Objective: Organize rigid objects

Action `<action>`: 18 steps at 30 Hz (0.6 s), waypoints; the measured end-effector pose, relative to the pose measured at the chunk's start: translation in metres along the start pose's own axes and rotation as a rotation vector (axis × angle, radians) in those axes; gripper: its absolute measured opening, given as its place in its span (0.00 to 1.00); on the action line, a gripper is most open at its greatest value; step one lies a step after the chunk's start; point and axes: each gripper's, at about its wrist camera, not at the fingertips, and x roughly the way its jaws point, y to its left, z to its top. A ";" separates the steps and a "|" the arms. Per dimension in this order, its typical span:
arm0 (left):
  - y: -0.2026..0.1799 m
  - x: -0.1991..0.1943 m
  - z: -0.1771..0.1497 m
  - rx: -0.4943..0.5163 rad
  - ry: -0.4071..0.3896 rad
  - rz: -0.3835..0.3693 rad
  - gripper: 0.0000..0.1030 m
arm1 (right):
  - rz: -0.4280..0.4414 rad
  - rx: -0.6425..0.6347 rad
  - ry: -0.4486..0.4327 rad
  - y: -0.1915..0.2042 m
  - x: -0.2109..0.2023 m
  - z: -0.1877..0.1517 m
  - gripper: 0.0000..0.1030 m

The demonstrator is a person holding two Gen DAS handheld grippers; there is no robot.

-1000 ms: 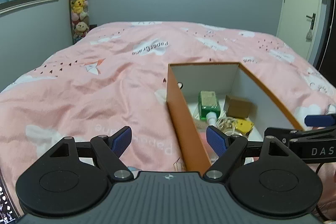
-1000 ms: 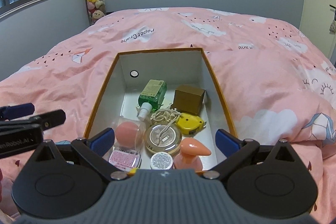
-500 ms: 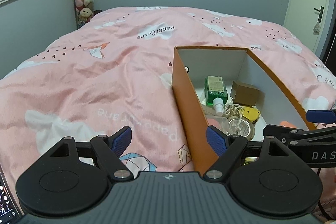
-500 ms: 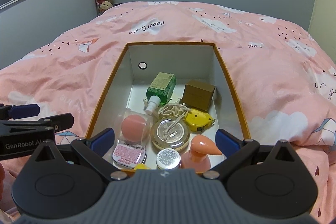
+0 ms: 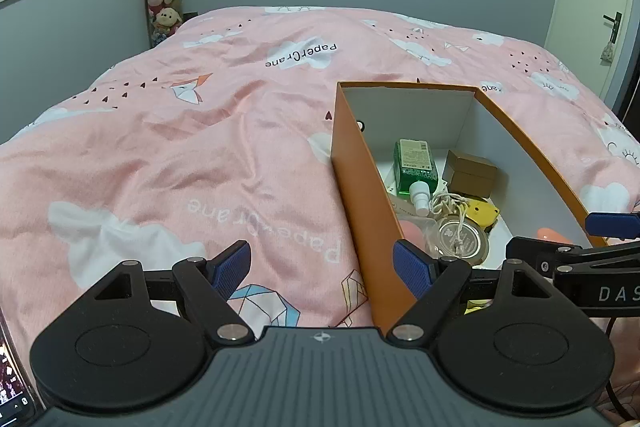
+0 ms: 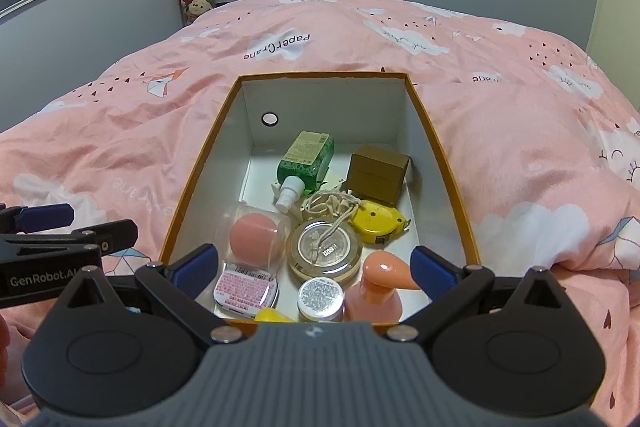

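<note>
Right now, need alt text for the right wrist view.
The open, empty right gripper hovers over an orange box on a pink bedspread, crowded with a green bottle, brown box, yellow tape measure and round tins. The left gripper shows at left.

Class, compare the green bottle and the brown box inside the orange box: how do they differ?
The green bottle lies on its side, white cap toward the camera; the brown box sits flat. The bottle is see-through green with a label; the box is plain, opaque brown. Both rest at the far end of the orange box.
</note>
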 end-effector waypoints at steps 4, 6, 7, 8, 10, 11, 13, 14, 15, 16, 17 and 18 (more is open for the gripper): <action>0.000 0.001 0.000 -0.002 0.000 0.001 0.92 | 0.000 0.009 0.005 0.000 0.000 -0.001 0.97; 0.000 0.001 0.000 -0.003 0.001 0.002 0.92 | 0.000 0.012 0.007 0.000 0.000 -0.001 0.97; 0.000 0.001 0.000 -0.004 0.001 0.003 0.92 | 0.000 0.013 0.008 0.000 0.000 -0.001 0.97; 0.000 0.000 0.000 -0.006 0.001 0.004 0.92 | 0.001 0.014 0.010 0.000 0.001 0.000 0.97; 0.000 0.000 0.000 -0.009 0.000 0.006 0.92 | 0.002 0.016 0.013 0.000 0.001 -0.001 0.97; 0.000 -0.001 0.000 -0.010 0.001 0.007 0.92 | 0.002 0.017 0.014 0.000 0.001 -0.001 0.97; 0.000 -0.001 0.000 -0.009 0.000 0.007 0.92 | 0.002 0.018 0.016 0.000 0.001 -0.001 0.97; 0.000 -0.001 0.000 -0.008 0.000 0.007 0.92 | 0.002 0.018 0.015 0.000 0.001 -0.001 0.97; 0.000 -0.001 0.000 -0.008 0.000 0.006 0.92 | 0.003 0.017 0.015 0.000 0.001 -0.001 0.97; 0.000 -0.001 0.000 -0.009 0.000 0.007 0.92 | 0.002 0.017 0.016 0.000 0.001 -0.001 0.97; 0.000 -0.001 0.000 -0.009 0.000 0.007 0.92 | 0.002 0.018 0.016 0.000 0.001 -0.001 0.97; 0.000 -0.001 0.000 -0.009 0.000 0.007 0.92 | 0.002 0.018 0.016 0.000 0.001 -0.001 0.97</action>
